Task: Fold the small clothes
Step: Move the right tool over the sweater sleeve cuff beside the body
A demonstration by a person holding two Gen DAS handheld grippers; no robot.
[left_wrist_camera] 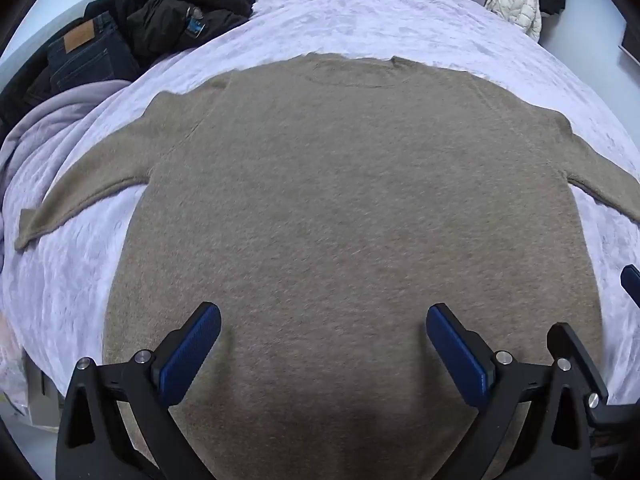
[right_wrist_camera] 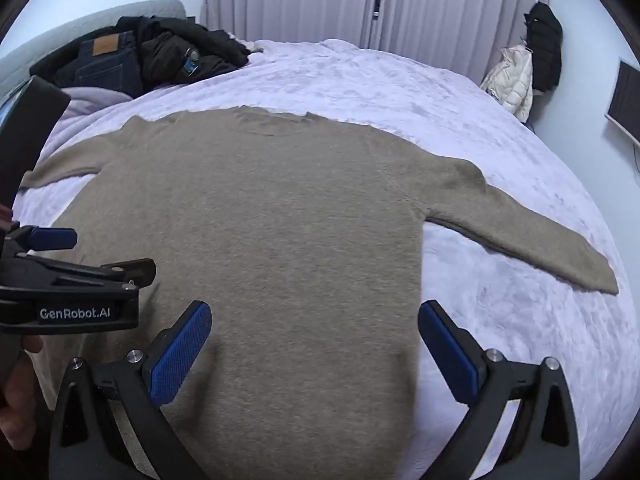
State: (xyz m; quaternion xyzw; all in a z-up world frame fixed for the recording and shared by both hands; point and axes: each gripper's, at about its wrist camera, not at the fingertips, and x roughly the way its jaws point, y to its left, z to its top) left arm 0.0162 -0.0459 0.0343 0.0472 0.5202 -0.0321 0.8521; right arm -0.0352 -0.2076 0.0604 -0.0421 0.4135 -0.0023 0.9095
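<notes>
1. Left wrist view: the sweater is spread flat on the bed, sleeves out, ready for folding. The left gripper is held above its near hem, fingers wide apart and empty.
2. Right wrist view: the right gripper is poised over the sweater's right edge, fingers spread and empty; bare blanket is left right and far, a clothes pile far left.

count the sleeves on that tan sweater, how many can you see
2. The sweater lies flat on the bed. One sleeve stretches out to its left, the other sleeve to its right. Neither is folded in yet.
</notes>
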